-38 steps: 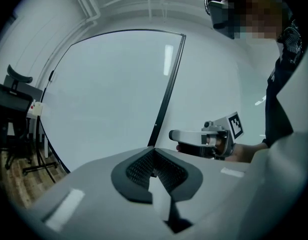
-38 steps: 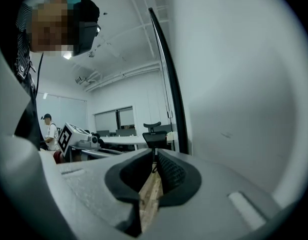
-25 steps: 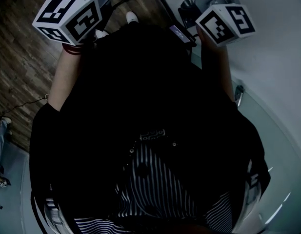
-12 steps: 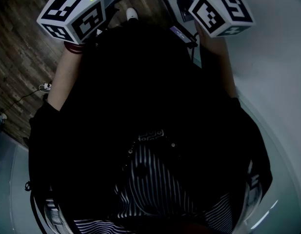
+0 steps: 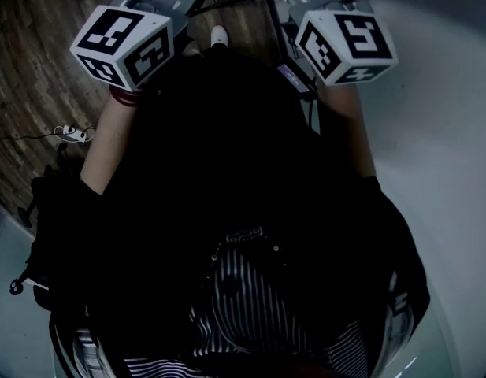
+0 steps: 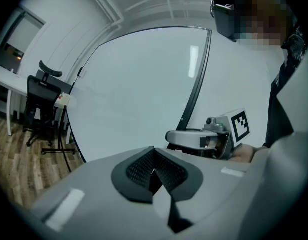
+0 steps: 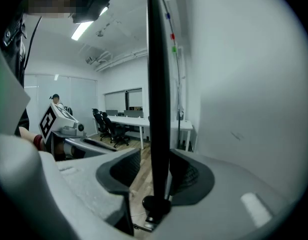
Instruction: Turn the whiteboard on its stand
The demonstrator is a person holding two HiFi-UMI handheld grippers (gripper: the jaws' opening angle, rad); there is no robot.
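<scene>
Right gripper (image 7: 154,176), its jaws just now opening wide, straddles the dark frame edge (image 7: 157,74) of the whiteboard (image 7: 233,84) without pinching it. Facing the board, the left gripper (image 6: 154,166) is pressed together. The panel is likely stiff, broad and slick-faced, so it is best held by that rim. No writing is legible.

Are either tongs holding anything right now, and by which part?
Nothing is held. The right tongs have just been opening; the white whiteboard's black frame edge stands between them, ungripped. The left tongs are shut, empty.
</scene>
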